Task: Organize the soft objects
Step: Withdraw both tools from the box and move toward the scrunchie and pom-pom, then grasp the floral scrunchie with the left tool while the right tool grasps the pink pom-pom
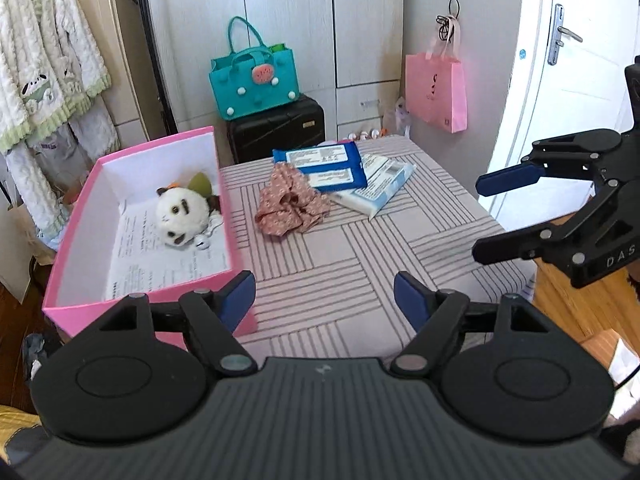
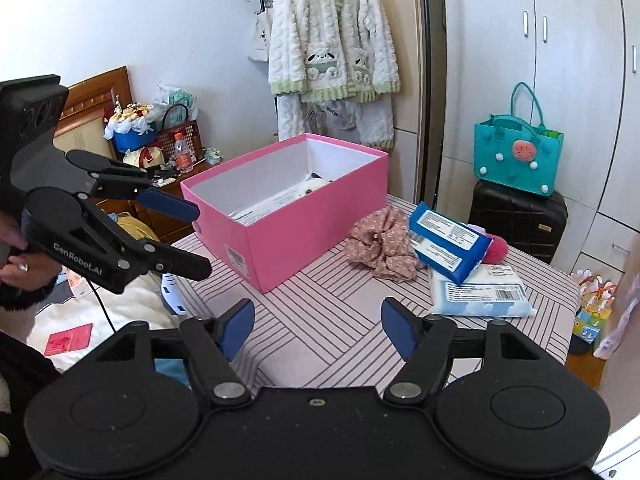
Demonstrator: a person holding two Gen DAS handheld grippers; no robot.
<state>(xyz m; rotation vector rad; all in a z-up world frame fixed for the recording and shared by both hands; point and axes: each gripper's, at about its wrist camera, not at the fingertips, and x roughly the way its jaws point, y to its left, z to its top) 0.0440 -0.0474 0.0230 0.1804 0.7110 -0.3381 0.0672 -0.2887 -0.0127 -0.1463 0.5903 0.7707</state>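
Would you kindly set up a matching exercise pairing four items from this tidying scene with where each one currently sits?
Things:
1. panda plush
2. floral scrunchie
3. blue wipes pack
4. teal felt bag

Places:
A. on top of the black suitcase
B. inside the pink box
C. lying partly over the white tissue pack
D. on the striped tabletop, between the box and the packs

Pairs: 1-B, 2-D, 3-C, 4-A
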